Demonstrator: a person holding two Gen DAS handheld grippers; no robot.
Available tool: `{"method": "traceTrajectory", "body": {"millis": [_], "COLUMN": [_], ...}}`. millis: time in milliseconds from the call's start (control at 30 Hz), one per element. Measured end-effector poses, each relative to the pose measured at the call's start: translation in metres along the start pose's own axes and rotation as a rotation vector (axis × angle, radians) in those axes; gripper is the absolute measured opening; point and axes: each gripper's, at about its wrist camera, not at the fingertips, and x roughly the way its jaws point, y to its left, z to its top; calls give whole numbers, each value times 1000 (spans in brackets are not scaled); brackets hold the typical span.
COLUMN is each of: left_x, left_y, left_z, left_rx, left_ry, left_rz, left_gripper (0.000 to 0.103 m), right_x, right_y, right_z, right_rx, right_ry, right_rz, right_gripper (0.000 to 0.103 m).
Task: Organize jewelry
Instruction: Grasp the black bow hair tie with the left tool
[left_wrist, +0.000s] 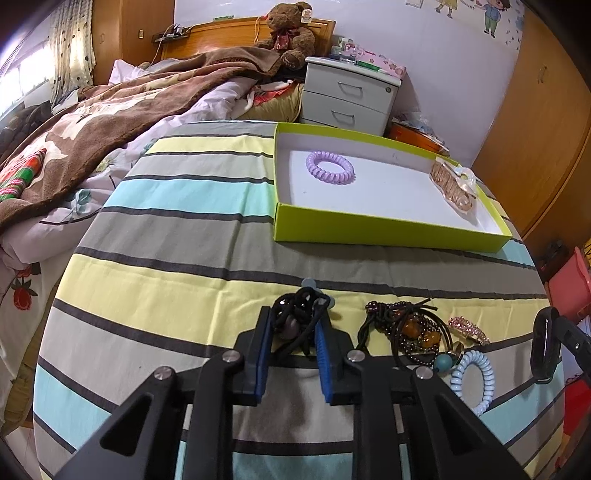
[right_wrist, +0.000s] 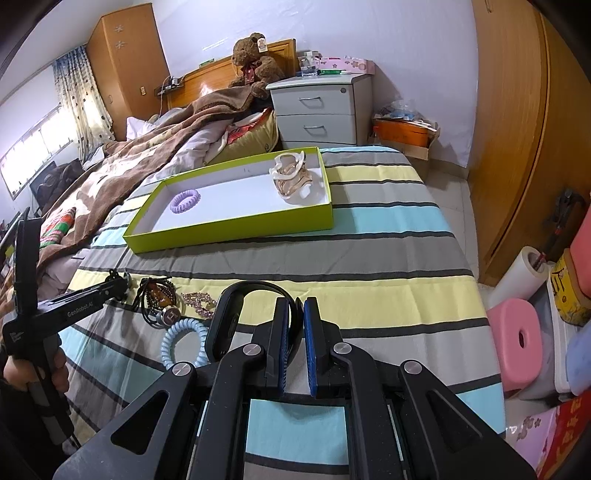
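A lime-green box (left_wrist: 388, 227) (right_wrist: 229, 229) lies on the striped cloth and holds a purple coil hair tie (left_wrist: 329, 167) (right_wrist: 184, 201) and a beige hair clip (left_wrist: 452, 186) (right_wrist: 293, 177). My left gripper (left_wrist: 293, 325) is shut on a tangle of black cord hair ties (left_wrist: 299, 314) near the front of the table. My right gripper (right_wrist: 295, 325) is shut on a black wristband (right_wrist: 236, 310) (left_wrist: 543, 347). Between them lie a beaded amber bracelet pile (left_wrist: 410, 334) (right_wrist: 157, 295), a pink rhinestone clip (left_wrist: 469, 330) (right_wrist: 197, 301) and a light-blue coil tie (left_wrist: 474, 380) (right_wrist: 181, 343).
The striped table (left_wrist: 166, 240) stands beside a bed with a brown blanket (left_wrist: 92, 122). A white nightstand (left_wrist: 349, 96) and a teddy bear (left_wrist: 291, 33) are behind. A pink stool (right_wrist: 517, 343) and boxes stand to the right on the floor.
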Motion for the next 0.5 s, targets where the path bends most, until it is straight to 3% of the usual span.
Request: {"method": "traceTrajectory", "body": {"millis": [500], "left_x": [-25], "left_y": [3], "left_z": [3], "left_rx": [0], "left_ry": [-53], "left_rz": [-16], "left_gripper": [23], "right_x": [-11], "right_y": [4], "right_z": [8], "right_rx": [-20], "right_ry": [-25], "right_rz": [2], "right_gripper": [8]}}
